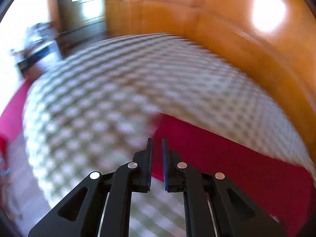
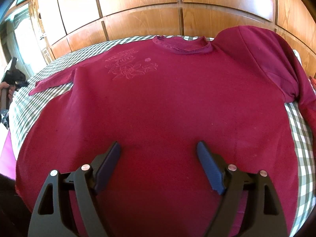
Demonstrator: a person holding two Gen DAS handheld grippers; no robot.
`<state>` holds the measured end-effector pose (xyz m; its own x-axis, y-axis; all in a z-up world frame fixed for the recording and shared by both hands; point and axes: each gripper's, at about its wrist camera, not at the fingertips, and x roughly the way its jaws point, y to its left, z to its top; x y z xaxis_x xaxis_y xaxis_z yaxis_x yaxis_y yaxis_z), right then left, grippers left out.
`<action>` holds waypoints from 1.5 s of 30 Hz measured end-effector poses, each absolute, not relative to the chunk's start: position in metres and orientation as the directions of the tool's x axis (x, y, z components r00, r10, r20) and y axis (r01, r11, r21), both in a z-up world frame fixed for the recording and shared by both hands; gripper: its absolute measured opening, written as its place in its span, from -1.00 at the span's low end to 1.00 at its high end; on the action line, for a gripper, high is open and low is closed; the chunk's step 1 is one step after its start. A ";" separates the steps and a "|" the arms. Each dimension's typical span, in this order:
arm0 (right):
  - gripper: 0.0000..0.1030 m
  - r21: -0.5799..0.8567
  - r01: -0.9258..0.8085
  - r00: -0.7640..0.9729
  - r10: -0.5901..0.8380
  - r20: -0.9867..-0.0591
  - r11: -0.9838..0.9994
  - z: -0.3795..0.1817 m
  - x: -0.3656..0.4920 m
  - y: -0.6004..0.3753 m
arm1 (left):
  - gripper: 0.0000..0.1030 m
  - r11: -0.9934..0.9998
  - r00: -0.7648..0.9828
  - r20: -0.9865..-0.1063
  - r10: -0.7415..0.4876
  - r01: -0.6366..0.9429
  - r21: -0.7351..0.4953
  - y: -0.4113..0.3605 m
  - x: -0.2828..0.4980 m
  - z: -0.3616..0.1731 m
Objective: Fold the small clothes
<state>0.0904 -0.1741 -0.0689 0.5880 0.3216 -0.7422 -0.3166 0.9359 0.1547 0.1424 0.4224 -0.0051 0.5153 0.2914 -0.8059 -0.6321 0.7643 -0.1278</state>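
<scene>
A dark red long-sleeved shirt (image 2: 158, 98) lies front up on the green-checked bedsheet (image 2: 302, 138), with a flower print on the chest and the collar at the far side. Its left sleeve (image 2: 53, 83) lies flat and stretched out. The other sleeve (image 2: 266, 59) is heaped up at the right. My right gripper (image 2: 158, 146) hovers open over the lower front, nothing between its fingers. In the blurred left wrist view, my left gripper (image 1: 157, 140) is shut over the end of a red band of the shirt (image 1: 227, 164). Whether it pinches cloth I cannot tell.
Wooden wardrobe panels (image 2: 138, 6) stand right behind the bed. Pink cloth (image 1: 13, 110) shows at the bed's left side. At the far left edge of the right wrist view, a hand (image 2: 7, 89) holds something dark. A bright doorway (image 1: 86, 0) lies beyond.
</scene>
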 end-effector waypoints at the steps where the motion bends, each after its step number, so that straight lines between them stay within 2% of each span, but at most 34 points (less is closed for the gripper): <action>1: 0.39 0.159 -0.301 0.590 0.314 -0.744 0.940 -0.065 0.090 -0.181 | -0.88 0.813 0.556 -0.791 0.256 -0.566 -0.135 0.394 0.143 -0.002; 4: 0.34 0.152 -0.202 0.640 0.247 -0.727 0.968 -0.047 0.081 -0.220 | -0.88 0.909 0.628 -0.765 0.141 -0.388 -0.151 0.316 0.148 0.002; 9: 0.33 0.043 0.087 0.684 -0.028 -0.729 0.995 -0.038 0.058 -0.324 | -0.88 0.985 0.698 -0.710 -0.089 -0.043 -0.166 0.171 0.140 0.004; 12: 0.32 -0.019 0.207 0.646 -0.151 -0.748 0.978 -0.050 0.047 -0.377 | -0.88 0.976 0.671 -0.715 -0.198 0.064 -0.210 0.106 0.142 -0.007; 14: 0.28 -0.046 0.225 0.607 -0.177 -0.775 0.973 -0.064 0.045 -0.394 | -0.88 0.964 0.634 -0.732 -0.251 0.096 -0.247 0.075 0.145 -0.020; 17: 0.00 -0.068 0.171 0.611 -0.160 -0.775 0.983 -0.079 0.043 -0.397 | -0.88 0.960 0.590 -0.760 -0.274 0.122 -0.252 0.032 0.144 -0.036; 19: -0.86 -0.080 0.152 0.611 -0.157 -0.776 0.985 -0.073 0.044 -0.395 | -0.88 0.966 0.582 -0.771 -0.259 0.151 -0.210 0.010 0.143 -0.041; 24: -0.86 0.054 0.166 0.733 -0.087 -0.675 0.985 -0.002 0.031 -0.419 | -0.88 0.976 0.574 -0.794 -0.203 0.185 -0.116 -0.009 0.149 -0.057; 32: -0.87 0.359 0.279 0.894 -0.103 -0.437 0.891 0.117 0.032 -0.526 | -0.88 0.976 0.575 -0.793 -0.201 0.186 -0.113 -0.009 0.153 -0.062; 34: -0.87 0.386 0.300 0.896 -0.118 -0.428 0.872 0.130 0.046 -0.549 | -0.88 0.976 0.576 -0.792 -0.201 0.184 -0.113 -0.008 0.156 -0.063; 36: -0.87 0.349 0.369 0.867 -0.185 -0.462 0.861 0.130 0.067 -0.567 | -0.84 0.977 0.577 -0.792 -0.197 0.180 -0.112 -0.008 0.156 -0.064; 38: -0.87 0.338 0.462 0.802 -0.223 -0.555 0.820 0.112 0.093 -0.593 | -0.84 0.978 0.579 -0.792 -0.192 0.178 -0.107 -0.009 0.156 -0.066; 42: -0.88 0.301 0.640 0.629 -0.256 -0.734 0.707 0.041 0.145 -0.651 | -0.84 0.978 0.577 -0.793 -0.196 0.175 -0.115 -0.008 0.159 -0.067; 45: -0.88 0.277 0.688 0.551 -0.235 -0.801 0.671 0.001 0.170 -0.675 | -0.84 0.977 0.576 -0.793 -0.200 0.173 -0.120 -0.008 0.160 -0.068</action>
<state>0.1700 -0.6749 0.0006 0.5506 -0.2346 -0.8011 0.6882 0.6707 0.2766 0.1600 -0.0077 -0.0680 0.5757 -0.1998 -0.7929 0.1734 0.9775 -0.1204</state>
